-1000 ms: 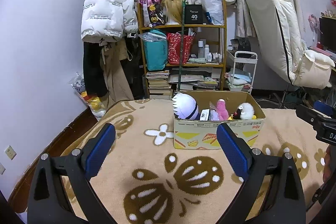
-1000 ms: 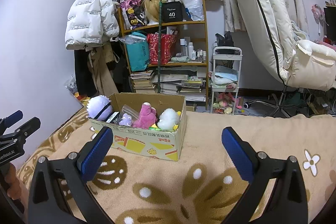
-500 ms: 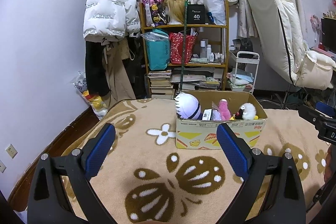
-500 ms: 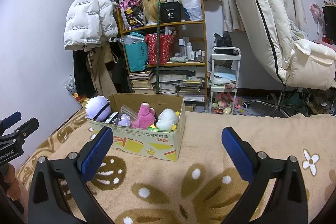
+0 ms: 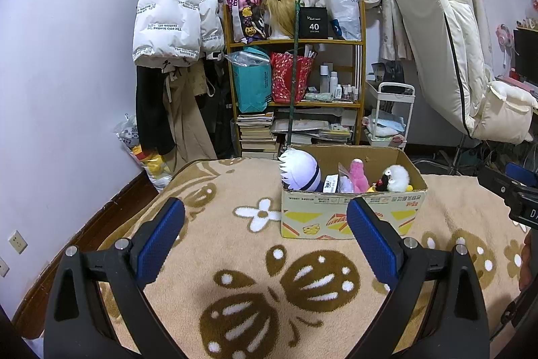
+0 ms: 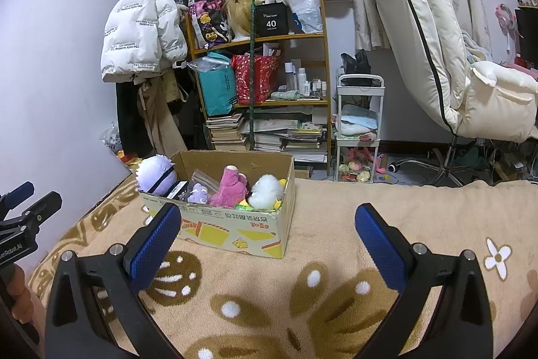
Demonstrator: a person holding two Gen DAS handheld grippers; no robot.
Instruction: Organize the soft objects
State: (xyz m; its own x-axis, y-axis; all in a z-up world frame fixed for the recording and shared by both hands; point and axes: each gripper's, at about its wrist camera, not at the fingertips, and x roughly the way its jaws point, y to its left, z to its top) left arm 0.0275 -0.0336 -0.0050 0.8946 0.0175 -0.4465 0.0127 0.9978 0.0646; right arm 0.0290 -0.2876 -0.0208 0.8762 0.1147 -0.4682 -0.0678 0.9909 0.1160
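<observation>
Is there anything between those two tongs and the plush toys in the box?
Only the cardboard box's near wall. Bare blanket lies before both open tongs, left and right; the pink plush sits inside, reachable from above.

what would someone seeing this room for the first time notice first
Probably the cardboard box of plush toys on the flower-patterned blanket, with a white fluffy toy beside a pink plush inside it. Behind it stands a cluttered shelf, and a white puffer jacket hangs on the wall to its left. Both tongs, left and right, hover open and empty.
</observation>
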